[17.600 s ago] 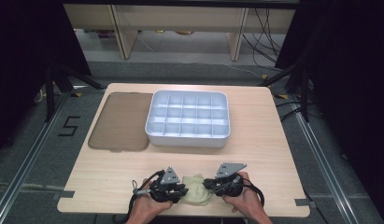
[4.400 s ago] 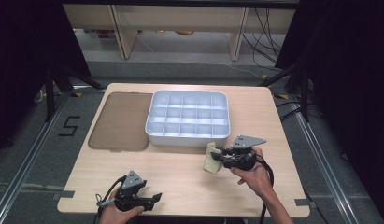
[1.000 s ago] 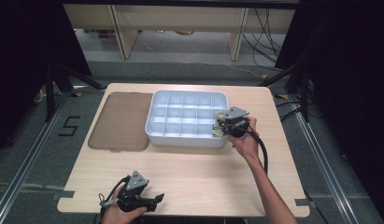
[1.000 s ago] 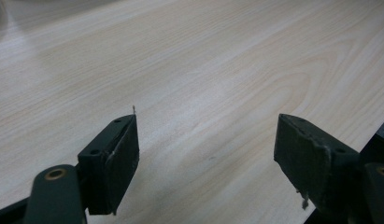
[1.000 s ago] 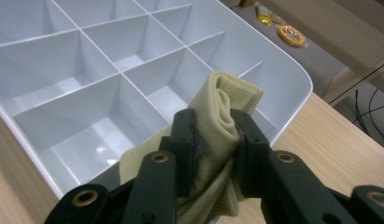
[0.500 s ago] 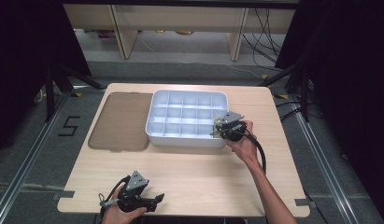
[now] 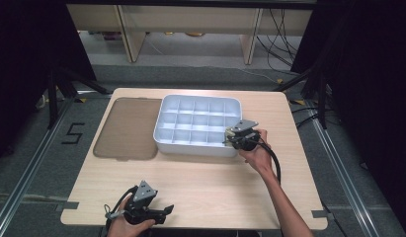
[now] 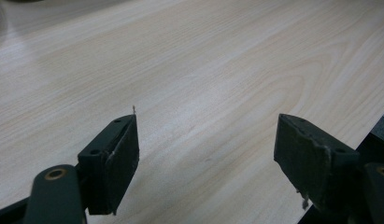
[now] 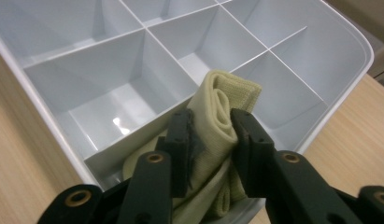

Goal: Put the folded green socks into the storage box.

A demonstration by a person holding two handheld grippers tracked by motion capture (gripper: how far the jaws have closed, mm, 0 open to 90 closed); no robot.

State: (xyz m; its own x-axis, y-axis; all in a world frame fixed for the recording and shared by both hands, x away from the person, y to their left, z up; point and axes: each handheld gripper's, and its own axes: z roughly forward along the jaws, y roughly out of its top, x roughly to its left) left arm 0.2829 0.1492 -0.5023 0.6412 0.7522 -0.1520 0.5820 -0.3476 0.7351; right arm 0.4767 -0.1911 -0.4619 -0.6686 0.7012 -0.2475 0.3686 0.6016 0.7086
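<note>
A rolled pale yellow-green cloth (image 9: 222, 107) sits between the jaws of my right gripper (image 9: 210, 126), which press on its sides. The jaws have just been opening, with the cloth still between them. The roll hangs into the near right corner compartment of the white divided tray (image 9: 362, 60). From above, my right gripper (image 7: 229, 140) is at that corner of the tray (image 7: 190, 148). My left gripper (image 7: 163, 210) rests low by the table's front edge, and its jaws (image 8: 206, 135) stand wide open over bare wood.
A flat brown lid (image 7: 126, 128) lies left of the tray. The tray's other compartments look empty. Bare wooden tabletop (image 7: 215, 187) stretches between the tray and the front edge. Dark stands and cables surround the table.
My right gripper has shifted slightly toward me and down at the tray's near right corner, with the cloth in it. The left gripper has stayed where it was.
</note>
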